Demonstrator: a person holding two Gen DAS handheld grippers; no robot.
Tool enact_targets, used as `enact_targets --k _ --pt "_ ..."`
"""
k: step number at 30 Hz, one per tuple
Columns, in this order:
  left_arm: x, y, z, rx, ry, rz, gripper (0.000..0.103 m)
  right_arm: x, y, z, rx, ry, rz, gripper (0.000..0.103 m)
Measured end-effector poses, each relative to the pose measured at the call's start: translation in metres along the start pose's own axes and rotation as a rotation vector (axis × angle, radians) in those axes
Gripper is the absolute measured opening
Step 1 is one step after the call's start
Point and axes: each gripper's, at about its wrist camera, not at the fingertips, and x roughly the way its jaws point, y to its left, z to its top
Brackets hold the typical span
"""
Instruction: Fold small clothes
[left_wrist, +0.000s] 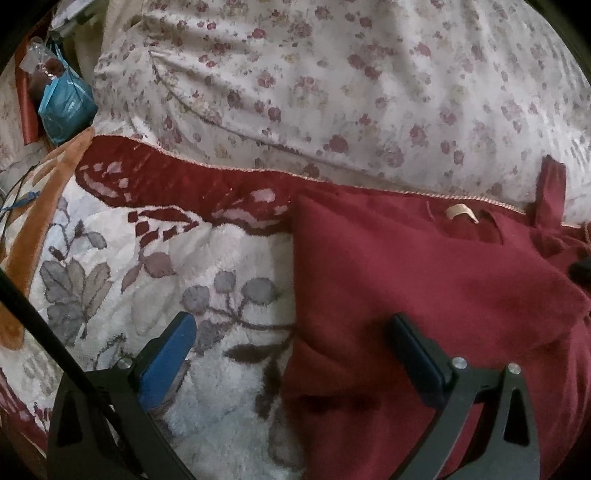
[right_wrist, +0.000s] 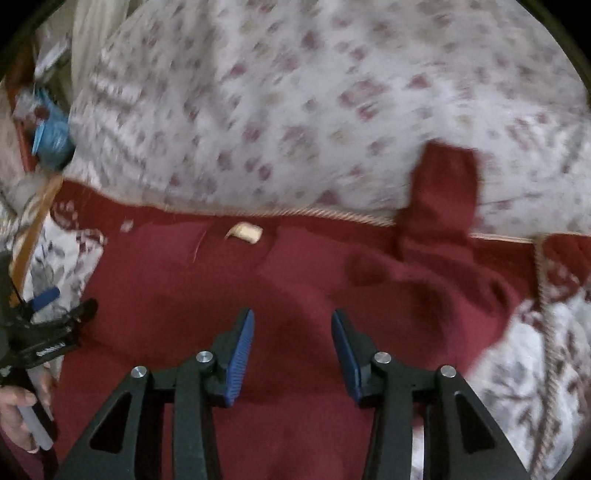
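Both grippers, left (left_wrist: 291, 354) and right (right_wrist: 291, 350), are hovering spread wide, holding nothing. Underneath, the red garment (left_wrist: 424, 273) is lying soft and limp, probably light; pinching its left edge looks best.

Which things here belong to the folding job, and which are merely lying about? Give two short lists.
Belongs to the job:
- dark red garment with its tan neck label
- left gripper, fingers open
- right gripper, fingers open

Just lying about:
- floral blanket underneath
- flowered quilt behind
- blue packet at the far left
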Motion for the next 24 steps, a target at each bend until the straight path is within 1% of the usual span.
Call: enact_targets --k 3,4,5,8,9,10,11,12,14,16,17,18,20,21,22,24 --pt "0.007 0.002 0.001 -0.015 0.021 -0.010 0.103 0.041 0.004 -0.003 -0.015 0.074 -0.067 0.047" --pt "0.010 0.003 0.001 -0.018 0.032 -0.014 0.103 0.051 0.002 -0.004 -0.009 0.103 -0.071 0.047" --pt "0.011 0.003 0.000 -0.020 0.038 -0.015 0.103 0.053 -0.002 -0.006 0.001 0.105 -0.060 0.047" --pt "0.013 0.004 0.000 -0.028 0.044 -0.021 0.103 0.036 -0.008 -0.005 0.020 0.081 -0.041 0.047" --pt "0.014 0.003 0.000 -0.029 0.046 -0.020 0.103 0.028 -0.013 -0.006 0.032 0.057 -0.029 0.050" --pt "0.014 0.003 0.000 -0.028 0.045 -0.017 0.103 0.024 -0.018 -0.008 0.041 0.046 -0.030 0.055" --pt "0.014 0.002 0.000 -0.025 0.044 -0.014 0.103 0.023 -0.023 -0.010 0.050 0.045 -0.042 0.057" --pt "0.013 0.001 -0.001 -0.019 0.040 -0.009 0.103 0.028 -0.029 -0.013 0.052 0.070 -0.052 0.057" --pt "0.012 0.001 -0.001 -0.016 0.038 -0.008 0.103 0.036 -0.033 -0.016 0.044 0.102 -0.036 0.057" --pt "0.008 0.003 -0.001 -0.022 0.033 -0.016 0.103 0.023 -0.038 -0.013 0.052 0.086 -0.004 0.057" --pt "0.005 0.004 0.000 -0.025 0.030 -0.022 0.103 0.007 -0.045 -0.009 0.078 0.052 0.029 0.057" --pt "0.001 0.006 0.000 -0.030 0.021 -0.031 0.103 -0.007 -0.053 -0.006 0.094 0.010 0.034 0.058" --pt "-0.005 0.008 0.001 -0.036 0.004 -0.041 0.103 -0.027 -0.071 -0.001 0.114 -0.047 -0.016 0.067" --pt "-0.010 0.009 0.002 -0.043 -0.007 -0.048 0.103 -0.039 -0.088 0.003 0.139 -0.077 -0.076 0.072" --pt "-0.012 0.010 0.002 -0.048 -0.013 -0.053 0.103 -0.045 -0.102 0.005 0.162 -0.091 -0.113 0.072" --pt "-0.016 0.012 0.003 -0.058 -0.020 -0.065 0.103 -0.047 -0.127 0.009 0.218 -0.086 -0.161 0.072"
